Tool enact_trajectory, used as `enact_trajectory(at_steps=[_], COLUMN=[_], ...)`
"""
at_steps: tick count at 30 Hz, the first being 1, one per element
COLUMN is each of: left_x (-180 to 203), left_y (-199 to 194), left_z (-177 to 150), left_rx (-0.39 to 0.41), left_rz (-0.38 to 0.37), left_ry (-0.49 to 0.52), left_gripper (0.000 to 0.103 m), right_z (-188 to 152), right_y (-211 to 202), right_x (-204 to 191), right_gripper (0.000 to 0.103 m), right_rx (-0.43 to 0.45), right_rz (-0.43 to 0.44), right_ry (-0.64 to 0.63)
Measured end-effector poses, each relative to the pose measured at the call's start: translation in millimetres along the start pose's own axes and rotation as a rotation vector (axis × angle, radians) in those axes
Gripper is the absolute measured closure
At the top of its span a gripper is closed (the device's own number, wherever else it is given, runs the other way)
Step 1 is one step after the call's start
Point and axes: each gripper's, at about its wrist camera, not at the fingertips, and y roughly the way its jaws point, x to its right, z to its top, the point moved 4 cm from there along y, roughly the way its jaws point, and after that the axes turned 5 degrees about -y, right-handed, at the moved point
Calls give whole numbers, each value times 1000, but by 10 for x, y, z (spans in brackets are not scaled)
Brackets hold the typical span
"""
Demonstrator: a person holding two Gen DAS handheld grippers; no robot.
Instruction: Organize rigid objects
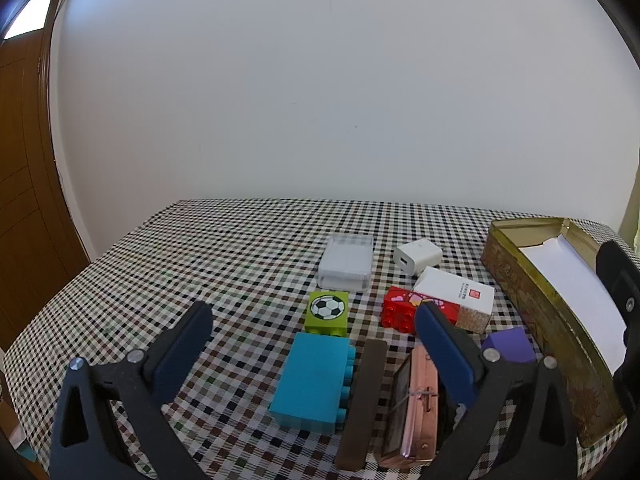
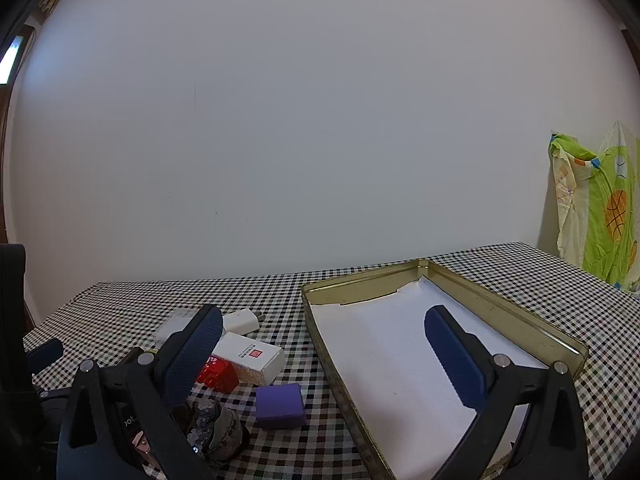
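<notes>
While left hand-held gripper [image 1: 314, 326] gapes empty, blue block [image 1: 314, 382] lies between fingers.

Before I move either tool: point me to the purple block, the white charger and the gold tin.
purple block [image 2: 280, 405], right wrist view, on its top face.
white charger [image 1: 416, 258], left wrist view, on its top face.
gold tin [image 2: 508, 312], right wrist view, on its far rim.

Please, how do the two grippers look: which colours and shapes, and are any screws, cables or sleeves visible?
Both grippers look alike. The left gripper and right gripper have black plastic arms with triangular cut-outs and round silver screws. Their fingers are flat, rounded paddles covered in dark blue textured padding. No cables, sleeves or hands are visible.
</notes>
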Motion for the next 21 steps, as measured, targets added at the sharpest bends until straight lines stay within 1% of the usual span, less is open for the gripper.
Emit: enact_trajectory(at_steps=[21], left_x=[-34], left_y=[-20], left_z=[-12], left_rx=[-6], left_rz=[-3], left_ry=[-13], left_gripper=[1], right_z=[-17], right_y=[66], right_x=[31], right_gripper=[1], right_rx=[-3], right_rz=[-3], right_ry=[-1])
